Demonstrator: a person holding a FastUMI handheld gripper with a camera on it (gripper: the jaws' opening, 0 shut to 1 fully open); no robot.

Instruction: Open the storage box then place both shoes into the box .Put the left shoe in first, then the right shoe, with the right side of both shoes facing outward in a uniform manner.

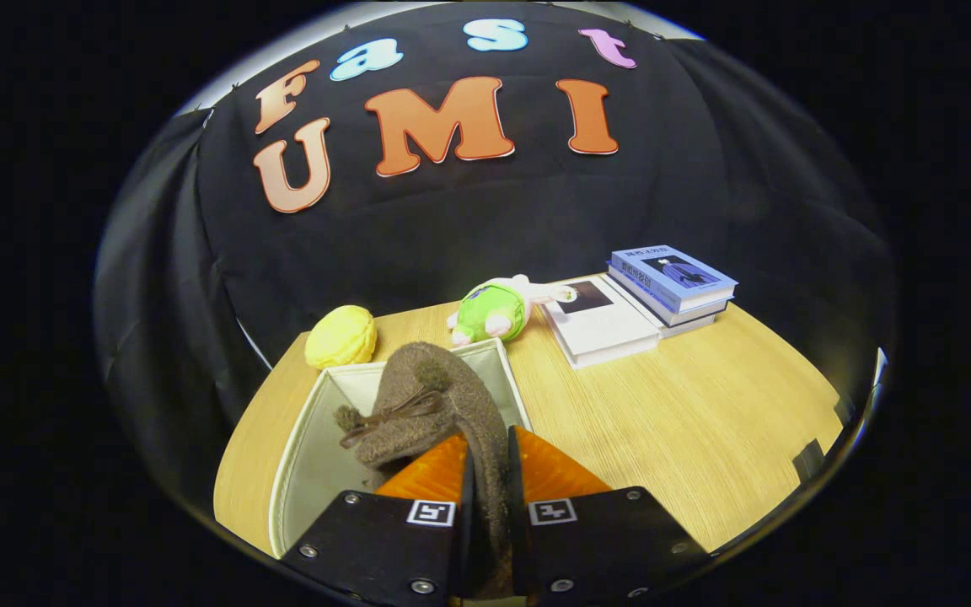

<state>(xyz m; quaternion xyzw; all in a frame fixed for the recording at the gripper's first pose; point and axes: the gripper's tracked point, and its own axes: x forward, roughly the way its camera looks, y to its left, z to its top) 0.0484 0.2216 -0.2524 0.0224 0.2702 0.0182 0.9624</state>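
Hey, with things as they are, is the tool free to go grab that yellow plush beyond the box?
Probably not yet: the tool is shut on the brown shoe above the open box. The yellow plush itself sits unobstructed on the table.

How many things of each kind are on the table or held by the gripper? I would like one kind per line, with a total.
Shoes: 1, brown shoe, clamped between the gripper fingers over the box
Storage boxes: 1, white box
Plush toys: 2, yellow, green
Books: 3, white book, blue stack
Total: 7
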